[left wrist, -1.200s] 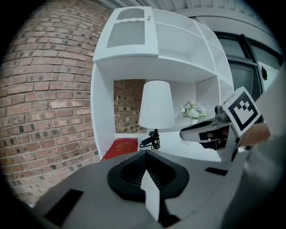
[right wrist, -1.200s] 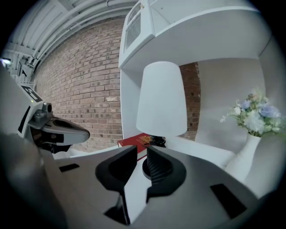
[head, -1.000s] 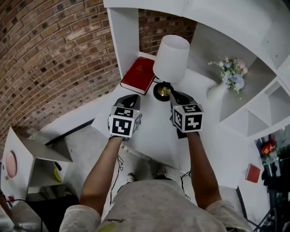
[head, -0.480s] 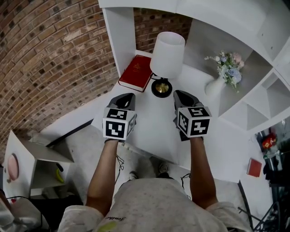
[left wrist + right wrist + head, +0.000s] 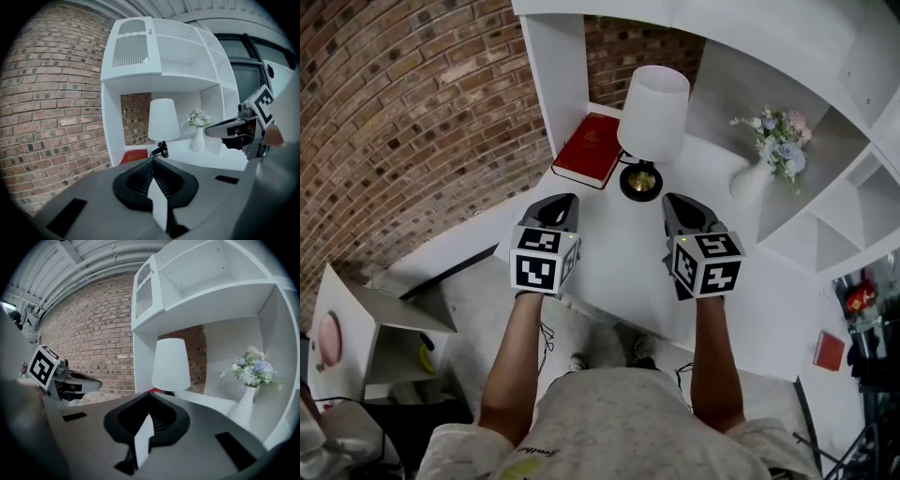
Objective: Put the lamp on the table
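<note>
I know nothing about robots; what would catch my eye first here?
A lamp with a tall white shade stands on the white table, with a red book at its left and a vase of flowers at its right. Nearer the camera, the left gripper and right gripper hover short of the lamp, jaws shut and empty.

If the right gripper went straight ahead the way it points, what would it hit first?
Probably the white-shaded, black-based lamp, almost dead ahead of the right gripper; depth is hard to judge.
</note>
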Action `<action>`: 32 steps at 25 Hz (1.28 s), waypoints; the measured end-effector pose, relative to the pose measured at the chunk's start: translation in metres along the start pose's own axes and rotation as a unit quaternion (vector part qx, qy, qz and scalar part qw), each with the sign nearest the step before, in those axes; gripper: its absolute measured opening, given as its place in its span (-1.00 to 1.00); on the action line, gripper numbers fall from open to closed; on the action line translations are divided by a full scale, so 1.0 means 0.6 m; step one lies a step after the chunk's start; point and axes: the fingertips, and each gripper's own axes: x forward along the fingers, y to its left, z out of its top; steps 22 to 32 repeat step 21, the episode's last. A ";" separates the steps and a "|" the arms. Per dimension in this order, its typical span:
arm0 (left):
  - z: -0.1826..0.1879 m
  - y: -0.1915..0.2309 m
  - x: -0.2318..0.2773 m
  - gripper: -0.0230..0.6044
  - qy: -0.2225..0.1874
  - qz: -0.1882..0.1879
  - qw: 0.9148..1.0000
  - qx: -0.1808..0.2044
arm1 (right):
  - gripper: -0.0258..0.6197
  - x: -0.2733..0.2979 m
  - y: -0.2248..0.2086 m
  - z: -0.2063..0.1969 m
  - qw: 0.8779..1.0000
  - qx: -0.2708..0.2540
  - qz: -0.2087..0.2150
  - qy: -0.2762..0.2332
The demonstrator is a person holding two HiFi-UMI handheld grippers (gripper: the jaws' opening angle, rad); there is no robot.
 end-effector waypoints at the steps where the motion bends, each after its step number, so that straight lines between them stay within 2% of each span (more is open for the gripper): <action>1: 0.001 0.001 0.000 -0.93 0.000 0.001 1.000 0.001 | -0.91 -0.001 -0.002 -0.001 1.000 0.000 -0.001 0.001; 32: -0.006 -0.013 0.009 -0.93 0.011 -0.007 1.000 0.002 | -0.91 -0.005 -0.016 0.000 1.000 -0.009 0.000 0.004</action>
